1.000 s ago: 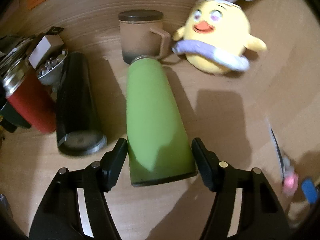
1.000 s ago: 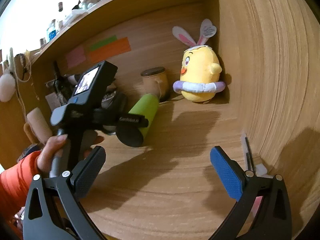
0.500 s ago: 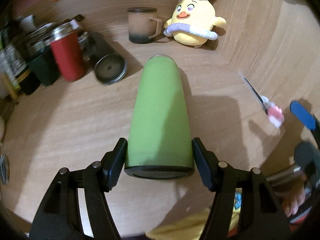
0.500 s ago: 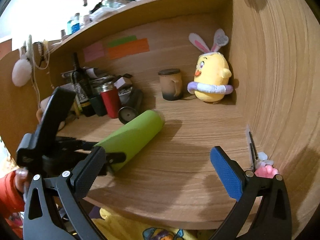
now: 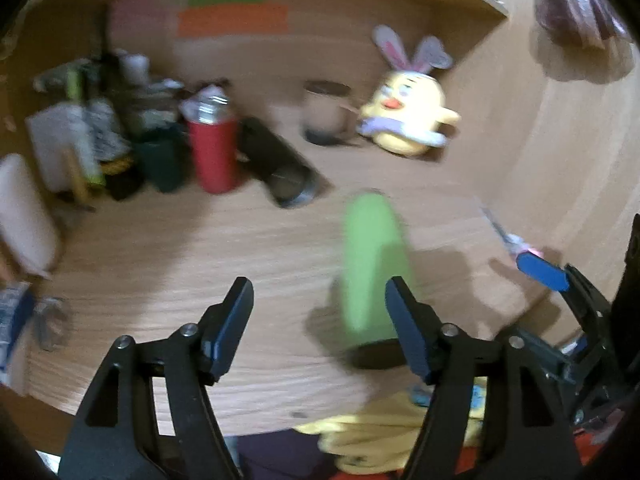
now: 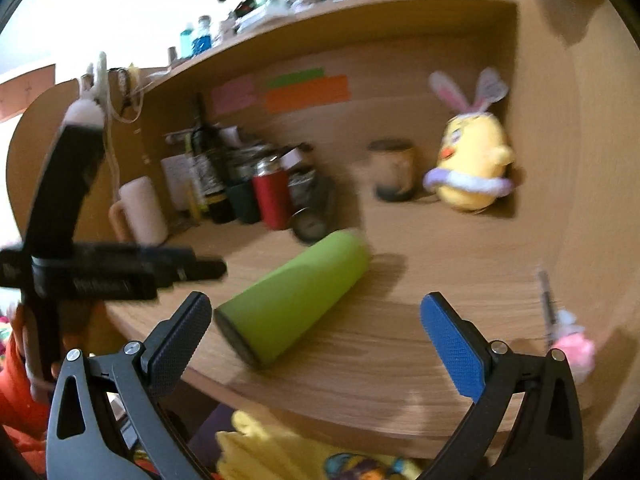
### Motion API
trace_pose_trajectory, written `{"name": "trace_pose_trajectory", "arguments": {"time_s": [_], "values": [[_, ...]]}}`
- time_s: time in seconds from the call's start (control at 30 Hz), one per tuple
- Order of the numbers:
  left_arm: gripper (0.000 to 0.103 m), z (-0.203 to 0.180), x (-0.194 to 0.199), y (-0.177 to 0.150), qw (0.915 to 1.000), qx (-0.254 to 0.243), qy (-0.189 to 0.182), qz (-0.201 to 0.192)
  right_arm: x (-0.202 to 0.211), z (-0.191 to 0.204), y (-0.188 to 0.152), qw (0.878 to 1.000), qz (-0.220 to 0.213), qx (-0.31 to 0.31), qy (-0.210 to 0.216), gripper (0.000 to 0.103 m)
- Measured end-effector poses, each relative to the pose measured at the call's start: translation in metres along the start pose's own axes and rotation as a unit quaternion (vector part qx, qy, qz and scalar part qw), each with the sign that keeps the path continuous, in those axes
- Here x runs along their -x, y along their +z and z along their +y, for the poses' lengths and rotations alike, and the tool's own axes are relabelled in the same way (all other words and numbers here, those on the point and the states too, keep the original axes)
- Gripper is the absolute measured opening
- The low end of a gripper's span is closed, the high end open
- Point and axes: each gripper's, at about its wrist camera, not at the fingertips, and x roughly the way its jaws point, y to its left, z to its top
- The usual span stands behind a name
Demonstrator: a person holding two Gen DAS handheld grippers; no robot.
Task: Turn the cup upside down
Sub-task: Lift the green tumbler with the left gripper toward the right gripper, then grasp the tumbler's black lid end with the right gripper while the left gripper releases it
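I am holding my left gripper (image 5: pixel 318 312) with its jaws spread and nothing between them. The tall lime-green tumbler cup (image 6: pixel 294 298) is lying on its side on the wooden desk (image 6: pixel 400 344), near the front edge, its dark base end pointing towards me. It is sitting just beside my left gripper's right finger, outside the gap. I am holding my right gripper (image 6: pixel 316 332) spread wide too, hovering in front of the cup without touching it.

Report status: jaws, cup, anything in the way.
Left gripper open, empty. Right gripper open, empty. Green cup on its side on the desk, not flipped. Black tumbler lies behind it, apart.
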Motion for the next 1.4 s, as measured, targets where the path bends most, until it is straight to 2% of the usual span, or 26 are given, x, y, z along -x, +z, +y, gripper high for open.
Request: {"name": "trace_pose_trajectory", "arguments": {"time_s": [0.1, 0.17, 0.37, 0.5, 0.53, 0.57, 0.63, 0.83, 1.17, 1.4], "values": [[0.069, 0.013, -0.005, -0.010, 0.9984, -0.022, 0.051, -0.005, -0.027, 0.015, -0.008, 1.000, 0.025, 0.012, 0.007, 0.103], [0.069, 0.021, -0.012, -0.017, 0.9979, -0.024, 0.061, -0.001, -0.049, 0.027, -0.016, 0.999, 0.047, 0.019, 0.006, 0.103], [0.069, 0.047, -0.038, -0.033, 0.9985, 0.011, 0.047, 0.026, -0.099, 0.044, -0.034, 0.995, 0.083, 0.018, -0.046, 0.103], [0.069, 0.054, -0.046, -0.039, 0.9984, 0.016, 0.047, 0.026, -0.112, 0.055, -0.044, 0.992, 0.067, 0.044, -0.097, 0.103], [0.069, 0.056, -0.047, -0.039, 0.9985, 0.020, 0.044, 0.025, -0.111, 0.055, -0.045, 0.991, 0.056, 0.050, -0.109, 0.103], [0.069, 0.057, -0.048, -0.040, 0.9986, 0.021, 0.042, 0.025, -0.110, 0.054, -0.045, 0.991, 0.044, 0.052, -0.119, 0.098], [0.069, 0.057, -0.050, -0.041, 0.9987, 0.023, 0.039, 0.023, -0.104, 0.052, -0.045, 0.992, 0.030, 0.051, -0.111, 0.092], [0.069, 0.045, -0.052, -0.041, 0.9994, 0.009, 0.030, 0.015, -0.090, 0.047, -0.046, 0.991, 0.002, 0.052, -0.123, 0.084], [0.069, 0.007, -0.026, -0.030, 0.9989, -0.035, -0.006, -0.030, -0.063, 0.030, -0.046, 0.994, 0.014, 0.040, -0.105, 0.067], [0.069, -0.018, 0.006, -0.019, 0.9943, -0.054, -0.057, -0.072, -0.027, 0.031, -0.027, 0.994, -0.023, 0.045, -0.095, 0.063]]}}
